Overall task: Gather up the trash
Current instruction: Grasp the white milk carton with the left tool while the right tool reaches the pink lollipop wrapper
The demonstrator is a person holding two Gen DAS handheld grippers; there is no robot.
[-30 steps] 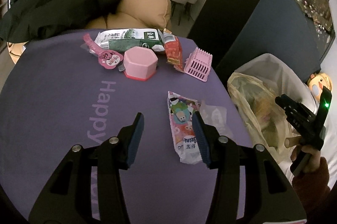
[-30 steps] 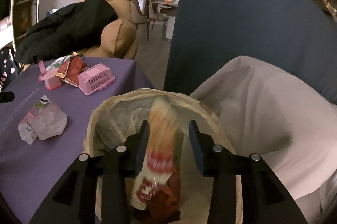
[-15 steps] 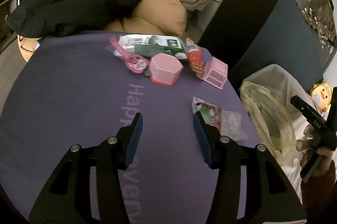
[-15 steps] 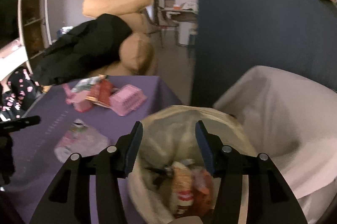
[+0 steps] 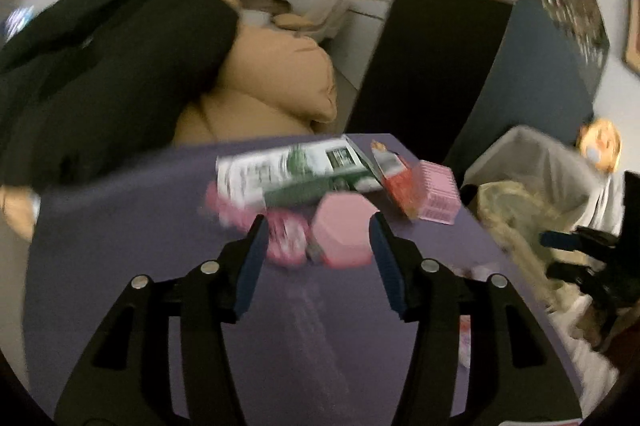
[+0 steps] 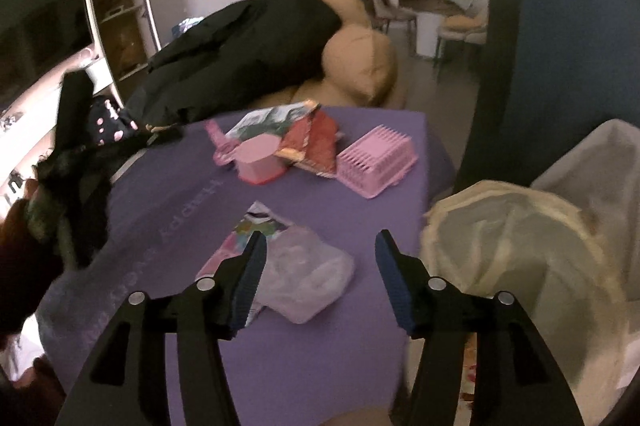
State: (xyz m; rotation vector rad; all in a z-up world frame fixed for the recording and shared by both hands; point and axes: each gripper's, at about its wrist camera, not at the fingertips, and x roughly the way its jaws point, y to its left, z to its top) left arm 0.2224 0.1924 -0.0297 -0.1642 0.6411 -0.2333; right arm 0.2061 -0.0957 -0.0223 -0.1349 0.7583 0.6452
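Observation:
My left gripper (image 5: 316,258) is open and empty, just short of a pink hexagonal box (image 5: 344,236) and a pink round toy (image 5: 286,240). Behind them lie a green-and-white wrapper (image 5: 296,173) and a red wrapper (image 5: 398,181). My right gripper (image 6: 318,276) is open and empty above a clear plastic wrapper (image 6: 304,274) and a colourful snack wrapper (image 6: 244,242) on the purple table (image 6: 352,338). The bin with a yellowish bag (image 6: 516,246) stands right of the table; it also shows in the left wrist view (image 5: 516,218).
A pink slatted basket (image 6: 376,159) lies near the table's far right edge, seen in the left wrist view too (image 5: 438,195). Tan cushions (image 5: 276,77) with a black coat (image 5: 104,65) sit behind the table. A dark blue partition (image 6: 560,37) stands behind the bin.
My left gripper moved forward to the pink box and toy. My right gripper let the snack tube drop into the bin, then swung left over the wrappers on the table.

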